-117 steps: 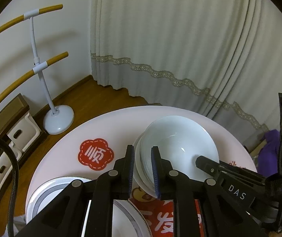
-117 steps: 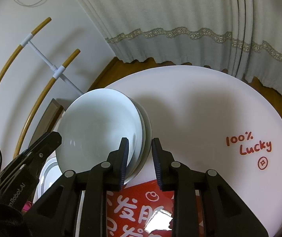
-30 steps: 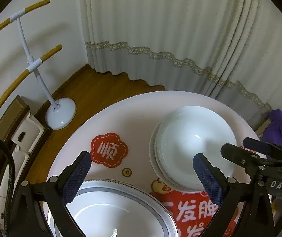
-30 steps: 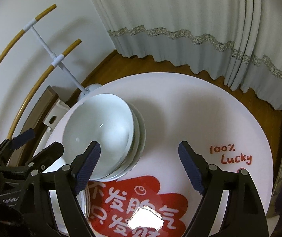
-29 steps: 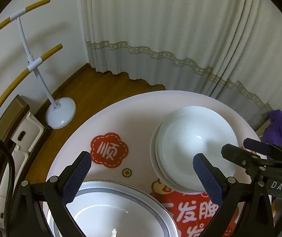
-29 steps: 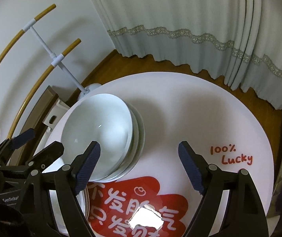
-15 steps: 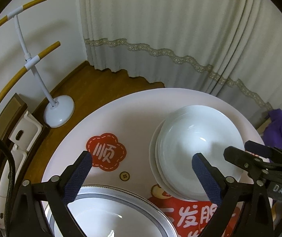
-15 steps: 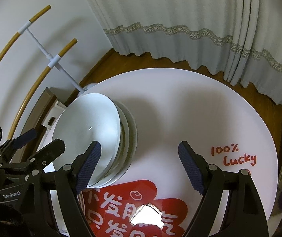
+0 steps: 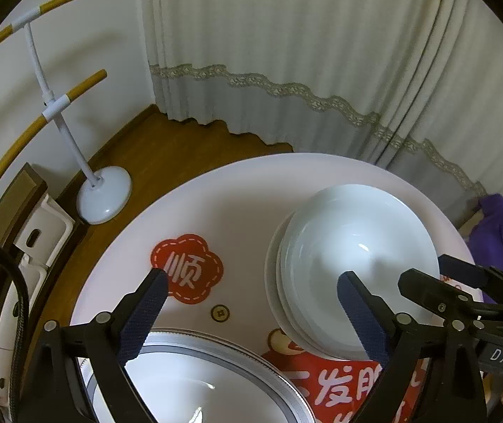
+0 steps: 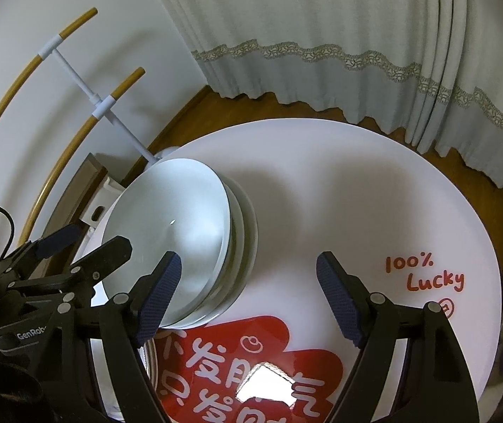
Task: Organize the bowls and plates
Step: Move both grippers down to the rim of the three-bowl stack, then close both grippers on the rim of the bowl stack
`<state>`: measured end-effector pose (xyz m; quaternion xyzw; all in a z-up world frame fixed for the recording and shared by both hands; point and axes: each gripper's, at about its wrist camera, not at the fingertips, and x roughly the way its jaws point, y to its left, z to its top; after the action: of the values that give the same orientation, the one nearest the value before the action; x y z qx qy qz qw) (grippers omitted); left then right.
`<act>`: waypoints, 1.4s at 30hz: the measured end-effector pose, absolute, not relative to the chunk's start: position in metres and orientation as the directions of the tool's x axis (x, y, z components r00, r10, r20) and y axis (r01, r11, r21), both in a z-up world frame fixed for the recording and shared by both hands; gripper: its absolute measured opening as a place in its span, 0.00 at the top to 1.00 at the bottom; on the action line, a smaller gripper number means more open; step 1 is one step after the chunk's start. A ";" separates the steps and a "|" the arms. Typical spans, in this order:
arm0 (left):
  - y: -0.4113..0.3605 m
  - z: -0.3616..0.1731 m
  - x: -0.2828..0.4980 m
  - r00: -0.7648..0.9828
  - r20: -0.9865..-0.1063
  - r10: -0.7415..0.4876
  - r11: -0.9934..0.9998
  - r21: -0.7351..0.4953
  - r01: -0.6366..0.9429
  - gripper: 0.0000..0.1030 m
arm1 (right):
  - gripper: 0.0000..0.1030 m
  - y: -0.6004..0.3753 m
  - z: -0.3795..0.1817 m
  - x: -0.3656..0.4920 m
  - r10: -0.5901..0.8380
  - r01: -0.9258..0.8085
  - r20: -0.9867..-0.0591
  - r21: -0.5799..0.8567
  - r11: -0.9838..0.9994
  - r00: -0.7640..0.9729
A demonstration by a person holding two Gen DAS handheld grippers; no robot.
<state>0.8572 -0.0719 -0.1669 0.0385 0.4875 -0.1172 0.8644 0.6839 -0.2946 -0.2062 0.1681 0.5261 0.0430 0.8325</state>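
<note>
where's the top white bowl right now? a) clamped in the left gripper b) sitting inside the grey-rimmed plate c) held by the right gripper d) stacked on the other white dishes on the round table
d: the top white bowl rests on the stack of white dishes on the round table, while the left gripper and right gripper are both open and hold nothing; the grey-rimmed plate lies apart, nearer the camera.

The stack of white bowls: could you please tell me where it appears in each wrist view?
Left wrist: the stack of white bowls sits right of centre, behind the left gripper's right finger.
Right wrist: it sits left of centre, behind the right gripper's left finger.
Shared landmark: the red sticker near the stack.
</note>
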 end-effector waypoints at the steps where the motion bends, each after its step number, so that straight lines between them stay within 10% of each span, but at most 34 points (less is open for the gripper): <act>1: -0.072 -0.166 0.858 0.495 -0.853 -0.166 0.969 -0.049 0.241 0.14 | 0.22 -0.294 -0.207 0.684 0.246 0.105 -0.863 0.322 0.941 0.442; 17: -0.077 -0.178 0.868 0.445 -0.873 -0.197 0.965 -0.092 0.246 0.40 | 0.54 -0.288 -0.216 0.685 0.327 0.073 -0.845 0.391 0.917 0.423; 42: -0.090 -0.190 0.879 0.426 -0.874 -0.233 0.954 -0.122 0.273 0.75 | 0.59 -0.280 -0.220 0.690 0.317 0.073 -0.847 0.382 0.921 0.425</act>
<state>0.8785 -0.0896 -0.1902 0.0190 0.5144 -0.1498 0.8441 0.6904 -0.2796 -0.2203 0.1837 0.5308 0.0743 0.8240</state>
